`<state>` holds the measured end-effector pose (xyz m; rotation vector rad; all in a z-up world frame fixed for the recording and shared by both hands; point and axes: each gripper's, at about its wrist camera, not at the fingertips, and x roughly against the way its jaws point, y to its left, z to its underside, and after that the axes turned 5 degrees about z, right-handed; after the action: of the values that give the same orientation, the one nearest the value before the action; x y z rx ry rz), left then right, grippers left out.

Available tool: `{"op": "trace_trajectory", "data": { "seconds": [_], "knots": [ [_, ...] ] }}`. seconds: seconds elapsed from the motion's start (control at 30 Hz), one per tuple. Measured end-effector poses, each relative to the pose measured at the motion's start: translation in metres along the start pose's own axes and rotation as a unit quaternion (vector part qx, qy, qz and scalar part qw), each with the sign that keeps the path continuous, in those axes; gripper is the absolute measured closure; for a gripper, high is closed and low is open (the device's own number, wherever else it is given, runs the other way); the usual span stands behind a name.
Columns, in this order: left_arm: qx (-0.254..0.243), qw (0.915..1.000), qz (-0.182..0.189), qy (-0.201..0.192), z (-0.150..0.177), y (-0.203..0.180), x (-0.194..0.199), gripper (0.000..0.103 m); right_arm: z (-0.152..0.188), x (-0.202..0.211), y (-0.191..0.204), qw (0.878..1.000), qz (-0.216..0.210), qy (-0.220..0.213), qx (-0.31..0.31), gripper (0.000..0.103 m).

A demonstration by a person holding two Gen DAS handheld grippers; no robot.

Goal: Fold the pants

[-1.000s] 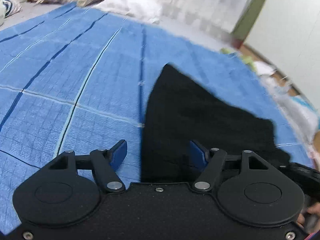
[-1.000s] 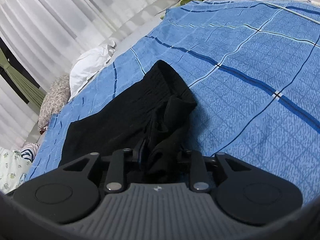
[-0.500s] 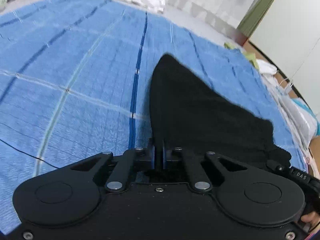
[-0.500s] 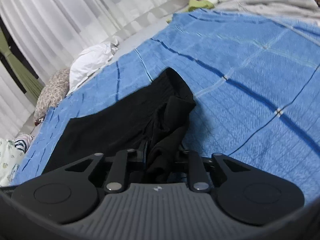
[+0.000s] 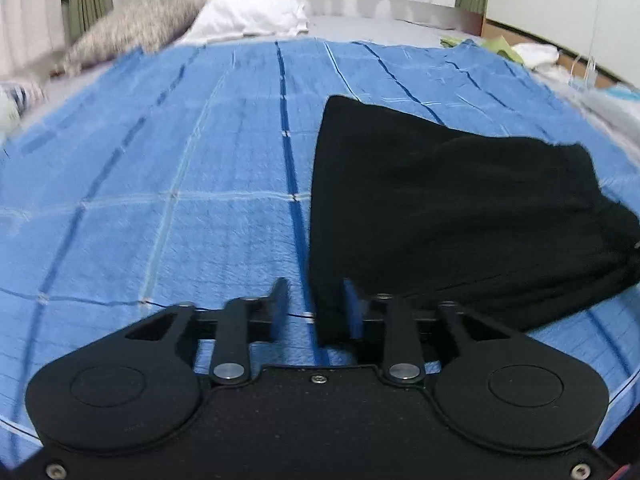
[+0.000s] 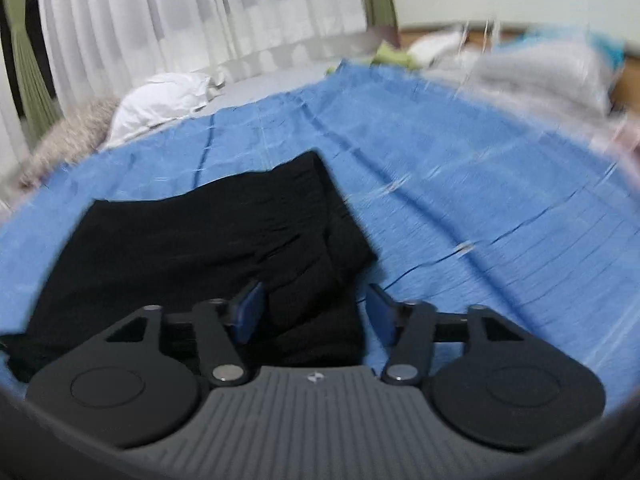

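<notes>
The black pants [image 5: 452,216] are lying folded on the blue blanket [image 5: 180,168]; the left gripper [image 5: 314,308] is standing released, its jaws straddling the near pants edge. The right gripper [image 6: 312,310] is likewise standing released around a bunched fold; motion blur is obscuring the blanket's far edge.

Your pants [image 5: 452,216] lie on the bedspread [image 5: 192,168], with your left claw [image 5: 314,306] at their near-left corner, your right claw [image 6: 314,314] at their near-right, and pillows [image 5: 248,14] behind.
</notes>
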<state>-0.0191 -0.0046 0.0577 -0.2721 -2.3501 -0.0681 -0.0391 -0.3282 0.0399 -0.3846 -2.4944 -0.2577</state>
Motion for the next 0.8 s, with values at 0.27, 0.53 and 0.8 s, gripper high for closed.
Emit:
{"op": "trace_trajectory", "data": {
  "seconds": [0.27,0.53,0.8],
  "knots": [
    [0.006,0.9992,0.036,-0.016,0.013,-0.022,0.032,0.026,0.014,0.053,0.03,0.996,-0.01,-0.055,0.066,0.017],
    [0.015,0.9987,0.048,0.011,0.041,-0.047,0.025,0.017,0.05,0.049,0.059,0.994,-0.041,-0.011,0.105,0.012],
    [-0.013,0.9994,0.033,0.005,0.048,-0.062,0.016,0.0,0.069,0.049,0.071,0.991,-0.028,-0.01,0.132,0.0]
  ]
}}
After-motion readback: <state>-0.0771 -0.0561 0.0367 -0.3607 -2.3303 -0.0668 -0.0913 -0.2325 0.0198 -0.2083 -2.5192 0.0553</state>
